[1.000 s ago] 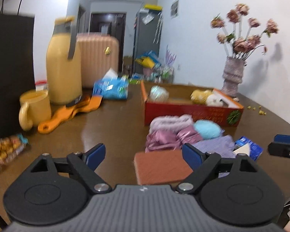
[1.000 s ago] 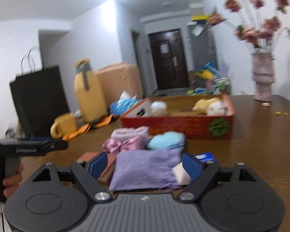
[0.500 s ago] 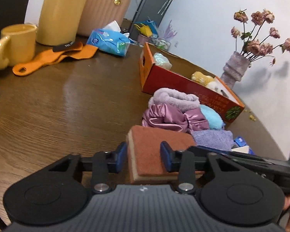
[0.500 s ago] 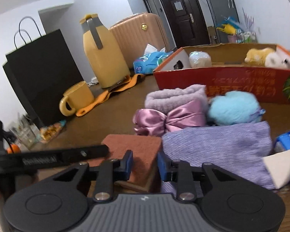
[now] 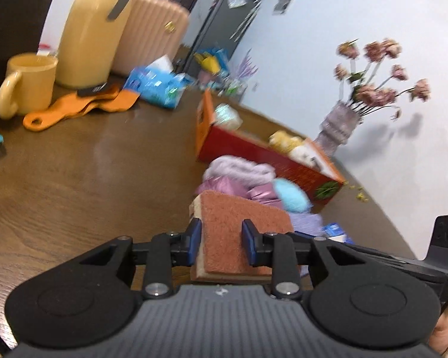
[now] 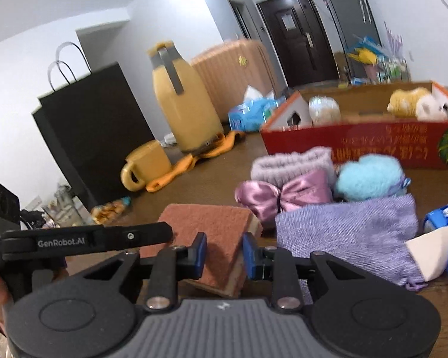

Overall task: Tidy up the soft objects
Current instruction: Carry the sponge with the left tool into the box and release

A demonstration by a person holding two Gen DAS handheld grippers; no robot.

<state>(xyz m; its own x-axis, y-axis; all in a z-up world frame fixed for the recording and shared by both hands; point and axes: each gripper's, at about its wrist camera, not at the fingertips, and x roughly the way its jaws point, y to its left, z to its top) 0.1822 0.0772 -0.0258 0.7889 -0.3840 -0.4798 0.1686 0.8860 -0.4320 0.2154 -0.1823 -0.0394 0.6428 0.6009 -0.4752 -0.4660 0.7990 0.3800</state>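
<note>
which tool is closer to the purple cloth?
Right. The right tool grips the sponge right beside the purple cloth; the left tool holds the sponge's far side.

A: What's your left gripper (image 5: 221, 243) on?

B: You've got both pads clamped on the sponge (image 5: 239, 229), which tilts, its far end raised.

A: And around the sponge?

B: Just beyond it sit the pink bow (image 5: 221, 185), lilac towel (image 5: 242, 168) and blue puff (image 5: 292, 198); behind those, the red box (image 5: 271, 155). Far left of the sponge stands your mug (image 5: 30, 85).
</note>
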